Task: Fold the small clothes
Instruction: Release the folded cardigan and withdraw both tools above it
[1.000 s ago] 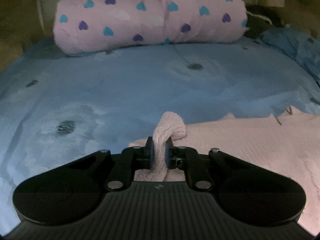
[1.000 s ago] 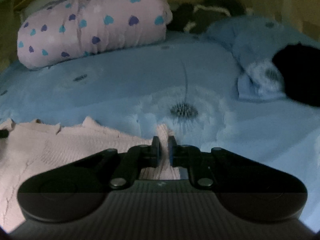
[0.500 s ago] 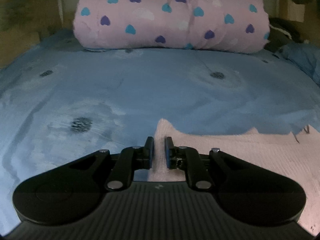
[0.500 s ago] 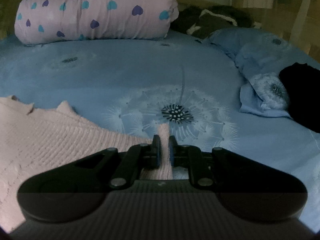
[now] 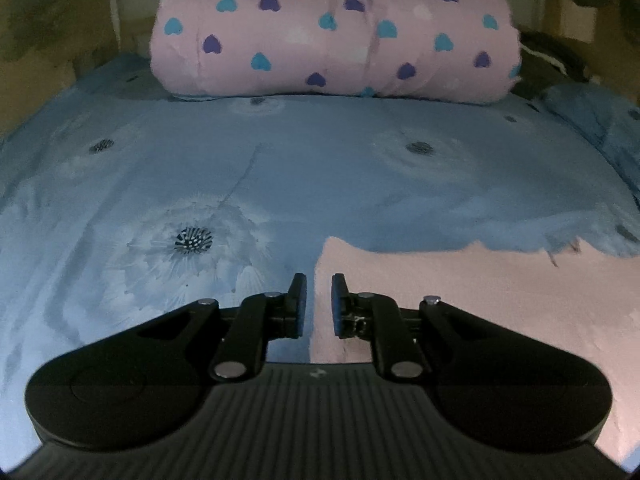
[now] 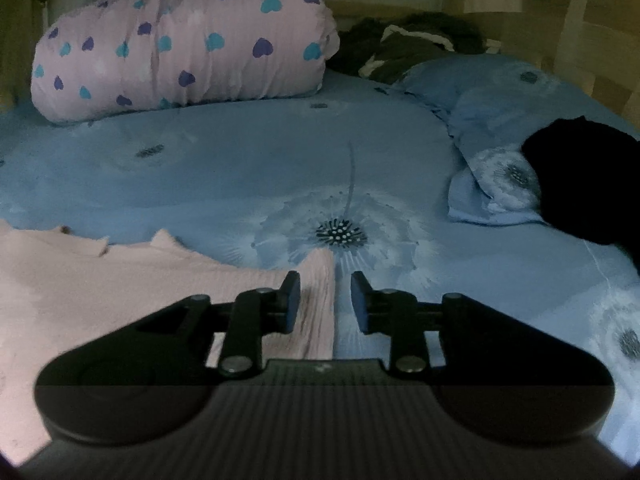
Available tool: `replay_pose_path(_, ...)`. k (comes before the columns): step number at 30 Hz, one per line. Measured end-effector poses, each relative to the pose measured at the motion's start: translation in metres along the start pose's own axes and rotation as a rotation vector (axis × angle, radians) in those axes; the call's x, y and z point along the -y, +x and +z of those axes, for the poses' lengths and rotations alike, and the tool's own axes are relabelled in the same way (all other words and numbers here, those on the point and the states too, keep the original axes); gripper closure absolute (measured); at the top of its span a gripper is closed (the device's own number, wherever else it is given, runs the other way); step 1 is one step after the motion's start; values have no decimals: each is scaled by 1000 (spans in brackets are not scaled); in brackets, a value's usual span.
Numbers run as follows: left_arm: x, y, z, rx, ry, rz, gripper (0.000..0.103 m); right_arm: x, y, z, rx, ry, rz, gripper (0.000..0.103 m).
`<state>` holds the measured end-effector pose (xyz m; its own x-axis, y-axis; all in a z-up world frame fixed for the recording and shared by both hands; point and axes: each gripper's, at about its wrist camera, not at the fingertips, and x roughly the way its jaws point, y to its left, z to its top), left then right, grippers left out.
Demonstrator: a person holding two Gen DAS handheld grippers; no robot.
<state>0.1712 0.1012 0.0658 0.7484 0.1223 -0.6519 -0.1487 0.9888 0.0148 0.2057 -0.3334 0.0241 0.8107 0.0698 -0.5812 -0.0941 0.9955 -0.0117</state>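
Pink knit garment (image 5: 460,300) flat on blue bedspread (image 5: 320,168), both grippers released

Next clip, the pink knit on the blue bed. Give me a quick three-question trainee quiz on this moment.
1. True or false: the left gripper is clamped on the pink garment.
2. What lies under the right gripper's gap? A) a black cloth B) the garment's edge and the blue bedspread C) the heart-print roll
3. Which pattern does the rolled quilt at the bed's far end carry?

Key:
1. False; both grippers' jaws have just been opening, nothing pinched.
2. B
3. Hearts, blue and purple on pink.
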Motion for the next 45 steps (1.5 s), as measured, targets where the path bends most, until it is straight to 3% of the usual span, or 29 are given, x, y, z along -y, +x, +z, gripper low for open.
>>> replay_pose_path(2,5,-18,-1,-11,19,-11,74,1,-16,-1,1,25,13,65)
replay_pose_path(5,13,-47,-5,-14,40,-11,46,2,-41,-3,14,53,33,58)
replay_pose_path(8,21,-76,-14,-16,59,-27,38,0,-69,-7,33,64,50,58)
replay_pose_path(14,28,-118,-43,-47,17,-87,36,-6,-112,-24,43,115,87,58)
replay_pose_path(19,34,-129,-73,-85,24,-79,35,-11,-134,-50,37,161,112,58)
replay_pose_path(25,40,-117,-95,-116,49,-77,35,-17,-145,-83,2,233,123,58)
replay_pose_path(31,38,-96,-103,-135,19,-98,35,-17,-147,-103,-14,315,82,57)
replay_pose_path(35,36,-85,-106,-149,21,-94,35,-16,-140,-108,-28,377,68,49)
replay_pose_path(39,34,-81,-105,-141,28,-88,20,-15,-133,-117,-42,473,66,48)
replay_pose_path(45,27,-75,-106,-165,-14,-97,17,-18,-115,-132,-56,653,91,46)
